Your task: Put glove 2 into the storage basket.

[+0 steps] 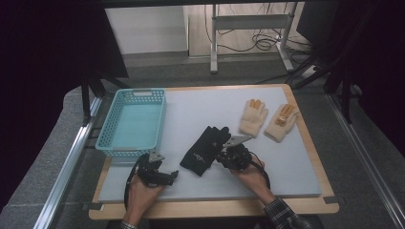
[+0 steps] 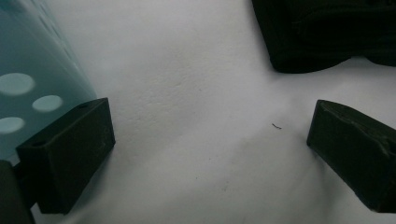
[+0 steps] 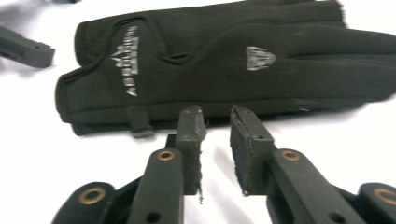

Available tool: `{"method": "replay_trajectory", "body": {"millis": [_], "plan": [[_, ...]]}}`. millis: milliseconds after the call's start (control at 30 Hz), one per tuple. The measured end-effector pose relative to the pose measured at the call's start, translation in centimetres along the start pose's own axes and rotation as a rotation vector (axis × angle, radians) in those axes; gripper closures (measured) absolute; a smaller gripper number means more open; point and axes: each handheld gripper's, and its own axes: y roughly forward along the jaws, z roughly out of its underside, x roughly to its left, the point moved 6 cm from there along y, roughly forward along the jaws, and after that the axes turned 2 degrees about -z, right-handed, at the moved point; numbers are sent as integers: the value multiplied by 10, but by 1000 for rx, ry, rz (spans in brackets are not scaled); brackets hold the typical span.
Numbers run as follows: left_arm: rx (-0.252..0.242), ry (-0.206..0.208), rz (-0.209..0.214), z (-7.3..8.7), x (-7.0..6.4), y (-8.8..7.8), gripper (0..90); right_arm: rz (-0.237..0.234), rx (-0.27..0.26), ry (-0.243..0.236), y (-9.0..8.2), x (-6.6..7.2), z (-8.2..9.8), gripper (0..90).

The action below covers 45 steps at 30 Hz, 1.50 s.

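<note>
Two tongs: right tongs (image 3: pixel 215 116) stand slightly parted, nothing gripped; left tongs (image 2: pixel 208 154) stand wide apart, nothing held.
Black glove (image 1: pixel 206 150): laid flat on the desk (image 1: pixel 286 162), mid-front, between the two hands.
Key relation: the glove's side edge lies just ahead of the right tongs' tips, seemingly not touched; the right hand (image 1: pixel 250 174) is judged nearer.
Long axis: run diagonally in the high view, cuff toward the person, fingers pointed away toward the tan gloves (image 1: pixel 267 119).
Basket (image 1: pixel 133 121): set at left, beside the left tongs.
</note>
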Motion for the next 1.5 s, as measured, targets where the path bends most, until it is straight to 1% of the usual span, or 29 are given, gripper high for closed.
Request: {"method": "replay_trajectory", "body": {"millis": [33,67,100,167,200,300,333,367,400,467,500,533,700,733,767,867,900,967,1033,1067,1167,1233,1267,1500], "plan": [[0,3,0,0,0,0,10,19,-8,3,-6,-6,1,672],[0,-1,-1,0,0,0,10,19,-8,3,-6,-6,1,672],[-1,1,-1,0,0,0,10,36,-19,14,-12,-14,3,626],[-1,4,-2,0,0,0,10,41,-21,22,-14,-16,4,613],[-2,3,-2,0,0,0,10,57,-25,27,-19,-23,7,572],[-1,5,-2,0,0,0,10,76,-26,38,-26,-31,13,501],[-1,5,-2,0,0,0,10,76,-26,38,-26,-31,13,501],[-1,6,-2,0,0,0,10,85,-29,48,-31,-37,17,454],[-1,6,-3,0,0,0,10,85,-29,48,-31,-37,17,454],[0,3,-2,0,0,0,10,93,-28,57,-36,-43,21,418],[0,5,-2,0,0,0,11,110,-30,68,-42,-49,26,383],[0,5,-2,0,0,0,11,110,-30,68,-42,-49,26,383],[1,5,-1,0,0,0,11,136,-40,99,-56,-61,38,344],[1,-2,-2,0,0,0,12,148,-39,101,-60,-64,42,339],[1,5,-1,0,0,0,11,154,-42,108,-62,-66,44,335],[1,4,-1,0,0,0,11,187,-42,130,-74,-77,57,317],[1,2,-2,0,0,0,11,187,-42,130,-74,-77,57,317],[1,-1,-2,0,0,0,11,207,-28,140,-79,-83,64,305],[0,-2,-2,0,0,0,12,230,-27,171,-85,-92,74,291],[0,-2,-2,0,0,0,12,230,-27,171,-85,-92,74,291],[0,1,0,0,0,0,12,269,-22,181,-89,-100,84,284],[1,3,-1,0,0,0,11,281,-8,180,-88,-102,90,276],[1,-2,0,0,0,0,11,281,-27,170,-88,-102,92,272],[2,-3,6,0,0,0,3,283,-29,163,-87,-102,92,264]]}}
